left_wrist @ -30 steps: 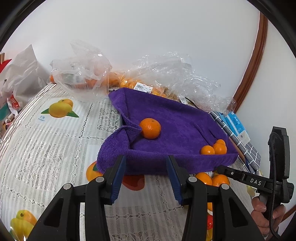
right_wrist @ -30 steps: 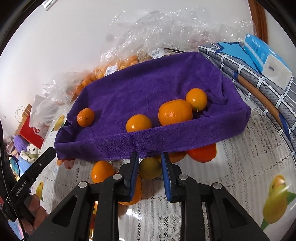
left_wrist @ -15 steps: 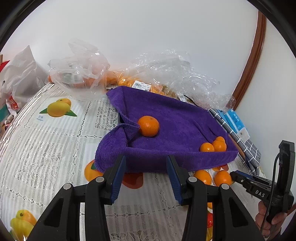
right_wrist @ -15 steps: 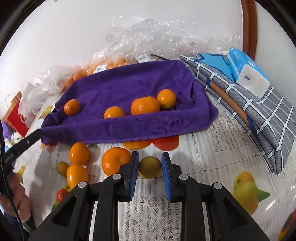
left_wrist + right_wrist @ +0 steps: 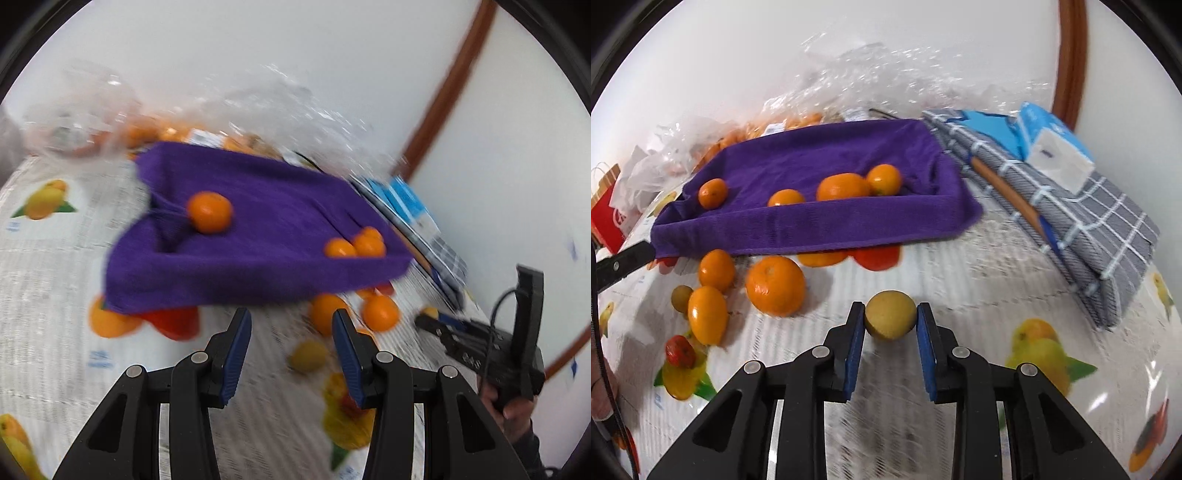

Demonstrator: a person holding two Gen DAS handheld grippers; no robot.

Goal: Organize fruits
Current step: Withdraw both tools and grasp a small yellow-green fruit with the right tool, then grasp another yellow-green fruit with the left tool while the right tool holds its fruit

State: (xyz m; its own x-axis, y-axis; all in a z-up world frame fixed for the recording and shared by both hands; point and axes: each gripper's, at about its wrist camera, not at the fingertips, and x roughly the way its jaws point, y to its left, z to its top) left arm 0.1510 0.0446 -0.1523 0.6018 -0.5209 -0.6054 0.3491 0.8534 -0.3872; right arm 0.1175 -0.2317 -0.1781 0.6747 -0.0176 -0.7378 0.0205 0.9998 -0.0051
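A purple towel [image 5: 827,173] lines a tray and holds several oranges [image 5: 842,186]; it also shows in the left wrist view [image 5: 258,236]. My right gripper [image 5: 890,321] is shut on a small yellow-green fruit [image 5: 890,319], held over the tablecloth in front of the towel. Loose oranges [image 5: 775,285], a small yellow-green fruit [image 5: 681,297] and a small red fruit [image 5: 679,350] lie to its left. My left gripper [image 5: 291,325] is open and empty, short of the towel's front edge; a yellow-green fruit [image 5: 308,356] lies between its fingers' line on the cloth.
Clear plastic bags with oranges [image 5: 783,125] lie behind the towel. A grey checked cloth [image 5: 1071,206] with blue tissue packs [image 5: 1052,147] lies to the right. A red paper bag [image 5: 605,218] stands far left. The tablecloth [image 5: 960,280] has printed fruit pictures.
My right gripper has pulled back from the towel's edge with the yellow-green fruit in it. My left gripper has swung right; its view is blurred by motion.
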